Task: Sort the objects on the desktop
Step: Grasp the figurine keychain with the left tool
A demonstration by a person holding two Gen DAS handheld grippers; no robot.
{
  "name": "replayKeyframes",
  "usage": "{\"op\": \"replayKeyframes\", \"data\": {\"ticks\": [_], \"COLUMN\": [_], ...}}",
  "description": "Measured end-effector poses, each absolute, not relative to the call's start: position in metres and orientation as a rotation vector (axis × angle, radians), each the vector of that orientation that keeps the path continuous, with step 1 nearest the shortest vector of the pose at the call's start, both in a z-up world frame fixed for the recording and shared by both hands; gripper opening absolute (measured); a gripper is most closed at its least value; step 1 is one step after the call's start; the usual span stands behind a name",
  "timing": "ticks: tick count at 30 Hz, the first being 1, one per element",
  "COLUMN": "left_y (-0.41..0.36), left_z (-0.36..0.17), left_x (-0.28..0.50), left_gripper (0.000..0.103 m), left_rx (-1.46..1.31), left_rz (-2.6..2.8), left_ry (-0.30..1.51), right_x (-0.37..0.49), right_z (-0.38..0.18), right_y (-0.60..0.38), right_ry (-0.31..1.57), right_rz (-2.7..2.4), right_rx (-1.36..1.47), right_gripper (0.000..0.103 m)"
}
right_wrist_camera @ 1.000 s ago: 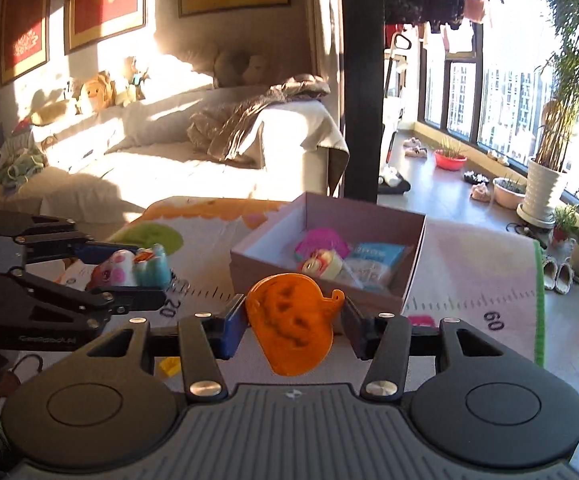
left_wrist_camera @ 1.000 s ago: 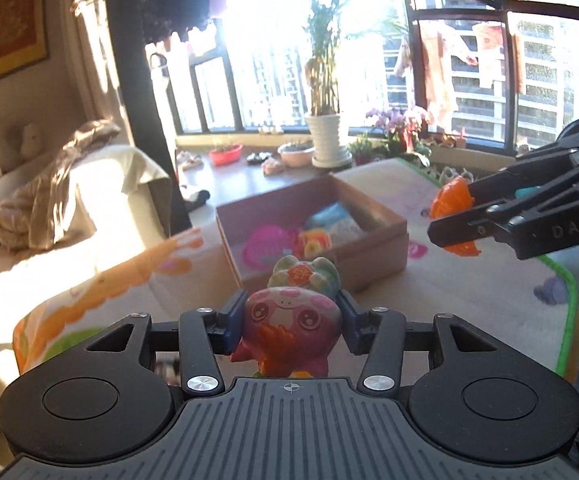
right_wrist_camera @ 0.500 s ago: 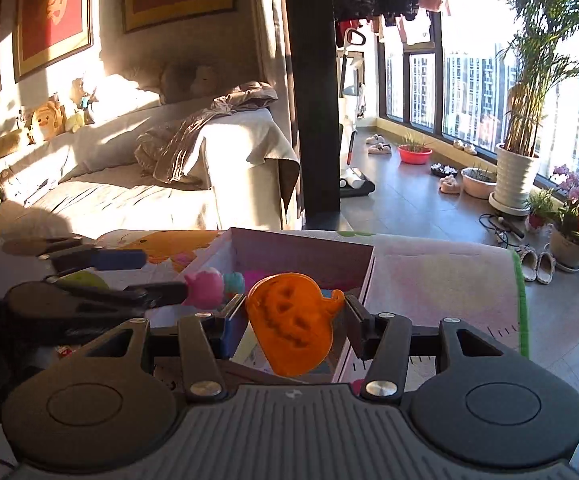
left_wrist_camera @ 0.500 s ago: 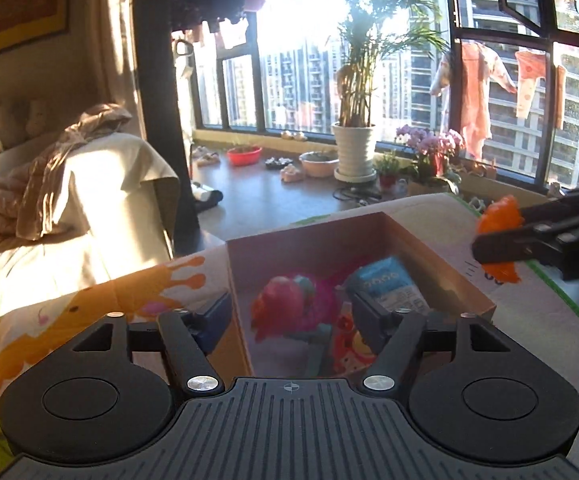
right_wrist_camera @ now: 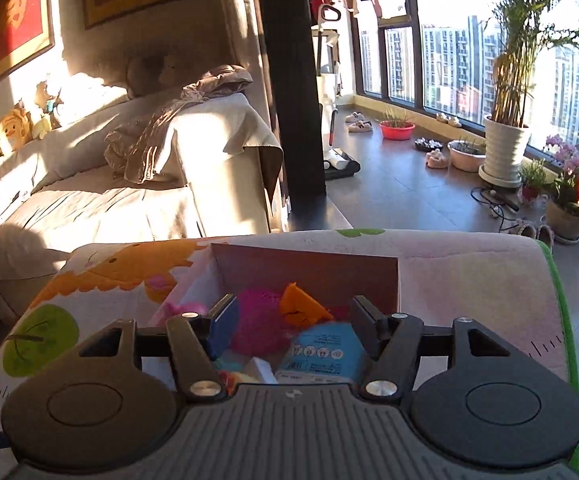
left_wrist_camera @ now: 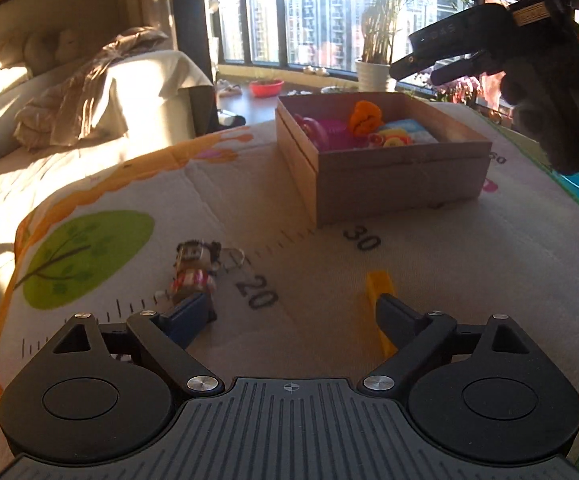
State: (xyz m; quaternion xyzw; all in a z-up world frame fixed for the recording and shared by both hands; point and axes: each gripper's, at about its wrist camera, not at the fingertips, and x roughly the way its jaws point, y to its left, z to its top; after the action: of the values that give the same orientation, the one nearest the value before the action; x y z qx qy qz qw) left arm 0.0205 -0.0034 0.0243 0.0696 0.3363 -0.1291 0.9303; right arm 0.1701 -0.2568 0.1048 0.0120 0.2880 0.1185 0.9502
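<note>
A brown cardboard box (left_wrist_camera: 393,172) stands on the patterned mat and holds an orange pumpkin toy (left_wrist_camera: 364,117), a pink toy, a blue packet and other small things. My left gripper (left_wrist_camera: 289,312) is open and empty, low over the mat, with a small doll keychain (left_wrist_camera: 193,270) by its left finger and a yellow block (left_wrist_camera: 379,290) by its right finger. My right gripper (right_wrist_camera: 287,318) is open and empty above the box (right_wrist_camera: 305,270); the orange pumpkin toy (right_wrist_camera: 301,308) lies below it. The right gripper (left_wrist_camera: 421,66) also shows in the left wrist view.
The mat (left_wrist_camera: 469,264) covers the table, with ruler marks 20 and 30. A sofa with a blanket (right_wrist_camera: 169,148) stands at the left beyond the table edge. Potted plants (right_wrist_camera: 505,152) line the window at the right.
My left gripper has let go of the pink toy in the box and drawn back low over the mat. My right gripper has opened and the orange pumpkin toy now lies in the box.
</note>
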Motion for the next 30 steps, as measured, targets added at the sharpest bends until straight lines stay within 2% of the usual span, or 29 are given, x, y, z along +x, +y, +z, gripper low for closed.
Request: {"op": "replayKeyframes", "data": {"ticks": [3, 9, 12, 16, 19, 25, 28, 30], "left_y": [0.003, 0.018, 0.025, 0.034, 0.036, 0.029, 0.030, 0.030], "left_z": [0.019, 0.024, 0.024, 0.024, 0.025, 0.028, 0.026, 0.023], "left_x": [0.015, 0.008, 0.010, 0.013, 0.016, 0.026, 0.044, 0.059], "left_gripper": [0.095, 0.097, 0.098, 0.098, 0.098, 0.097, 0.096, 0.084], "left_rx": [0.133, 0.129, 0.139, 0.118, 0.108, 0.079, 0.048, 0.030], "left_rz": [-0.240, -0.165, -0.107, -0.060, -0.062, -0.098, -0.065, -0.039], "left_ry": [0.715, 0.705, 0.712, 0.730, 0.729, 0.688, 0.677, 0.698], "right_x": [0.128, 0.074, 0.063, 0.054, 0.043, 0.037, 0.039, 0.037], "right_z": [0.102, 0.064, 0.041, 0.023, 0.024, 0.023, 0.017, 0.014], "right_y": [-0.240, -0.193, -0.169, -0.156, -0.162, -0.209, -0.238, -0.249], "right_ry": [0.576, 0.716, 0.767, 0.785, 0.763, 0.685, 0.699, 0.687], "right_rz": [0.310, 0.459, 0.490, 0.481, 0.480, 0.276, 0.236, 0.232], "right_rx": [-0.030, -0.010, -0.003, -0.061, -0.114, -0.183, -0.108, -0.061], "right_gripper": [0.068, 0.068, 0.062, 0.044, 0.040, 0.040, 0.040, 0.041]}}
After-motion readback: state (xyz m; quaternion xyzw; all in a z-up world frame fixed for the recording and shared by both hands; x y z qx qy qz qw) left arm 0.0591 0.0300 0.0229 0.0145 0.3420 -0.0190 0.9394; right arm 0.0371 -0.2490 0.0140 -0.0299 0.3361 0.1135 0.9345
